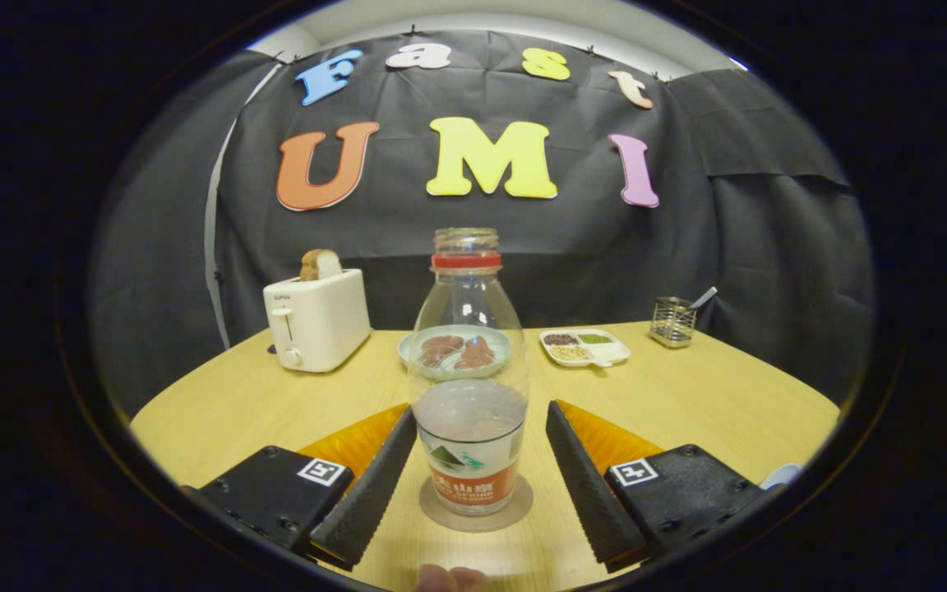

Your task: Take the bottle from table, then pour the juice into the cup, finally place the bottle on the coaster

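The bottle point(468, 386) stands upright on a round coaster point(475, 508), a clear plastic thing with a rounded shoulder, a ridged neck and no cap on its open mouth; a red ring sits just under the threads. It is roughly a third full of a pale, cloudy liquid, and a printed label with white, green and red bands wraps its lower part. The coaster is a thin, flat disc in a dull grey-brown, its rim showing around the bottle's base. Both rest on a pale wood-grain tabletop point(687, 395) with a curved far edge. The claw point(473, 481) is spread wide, its two ribbed fingers point(367, 493) lying on either side of the bottle with a gap of bare tabletop between each and the plastic, so it grips nothing. The bottle sits between the fingers, about level with their tips, and the coaster lies in the same gap. Beyond the bottle, and seen partly through it, a light blue plate point(408, 349) holds brownish pieces of food. To the left of that stands a smooth white toaster point(317, 321) with a slice of bread point(321, 265) poking out of the top. To the right of the plate lies a white divided tray point(585, 348) holding small heaps of grains or seeds, and further off a little wire holder point(672, 321) with a utensil handle leaning out. A fingertip point(449, 578) shows at the near edge, below the coaster.
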Demonstrator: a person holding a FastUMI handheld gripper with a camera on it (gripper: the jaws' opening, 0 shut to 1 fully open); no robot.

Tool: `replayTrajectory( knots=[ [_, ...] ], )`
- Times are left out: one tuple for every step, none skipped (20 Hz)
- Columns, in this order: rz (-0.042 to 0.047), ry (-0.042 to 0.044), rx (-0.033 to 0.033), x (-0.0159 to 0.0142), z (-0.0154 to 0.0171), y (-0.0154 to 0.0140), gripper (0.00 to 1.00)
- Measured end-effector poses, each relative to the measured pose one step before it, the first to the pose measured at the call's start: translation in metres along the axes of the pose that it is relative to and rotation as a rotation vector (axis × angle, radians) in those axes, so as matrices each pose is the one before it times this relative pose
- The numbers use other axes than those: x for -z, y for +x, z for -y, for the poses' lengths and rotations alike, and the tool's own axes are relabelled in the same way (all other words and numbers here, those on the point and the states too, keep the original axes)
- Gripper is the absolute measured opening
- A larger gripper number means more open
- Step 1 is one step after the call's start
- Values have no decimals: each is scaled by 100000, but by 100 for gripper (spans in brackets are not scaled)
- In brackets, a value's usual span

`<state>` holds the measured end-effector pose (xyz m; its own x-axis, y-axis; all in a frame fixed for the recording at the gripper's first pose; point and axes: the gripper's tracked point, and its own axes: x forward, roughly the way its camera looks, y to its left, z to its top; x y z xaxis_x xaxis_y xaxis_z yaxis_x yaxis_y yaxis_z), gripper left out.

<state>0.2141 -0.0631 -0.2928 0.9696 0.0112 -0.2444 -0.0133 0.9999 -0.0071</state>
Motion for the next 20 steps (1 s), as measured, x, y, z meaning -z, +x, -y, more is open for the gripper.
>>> replayTrajectory(
  knots=[
    [175,205,490,-195,154,-605,100],
    [622,555,-19,-454,91,-803,100],
    [936,355,89,-523,58,-857,100],
    [1011,44,-36,-609,94,-808,100],
    [1036,-462,103,-746,-14,-917,100],
    [1279,-834,247,-797,68,-928,100],
    [1581,-653,158,-1046,5,-1062,100],
    [1943,-123,-474,-1203,-140,-1057,100],
    [2225,131,-627,-1353,-260,-1146,100],
    [1868,-6,-21,-1306,-47,-1044,100],
    [1976,-168,785,-1453,112,-1073,100],
    [1797,-99,439,-1350,136,-1078,100],
    [1559,568,-290,-1456,-101,-1110,100],
    [1768,1234,-487,-1396,-100,-1119,100],
    [2133,1423,-289,-1613,28,-1162,100],
    [2057,1415,-271,-1433,69,-1181,100],
    [1264,737,586,-1217,256,-1127,100],
    [860,518,1158,-992,479,-1010,100],
    [412,600,1275,-879,452,-968,100],
    [-98,939,108,-659,164,-1033,100]
  ],
)
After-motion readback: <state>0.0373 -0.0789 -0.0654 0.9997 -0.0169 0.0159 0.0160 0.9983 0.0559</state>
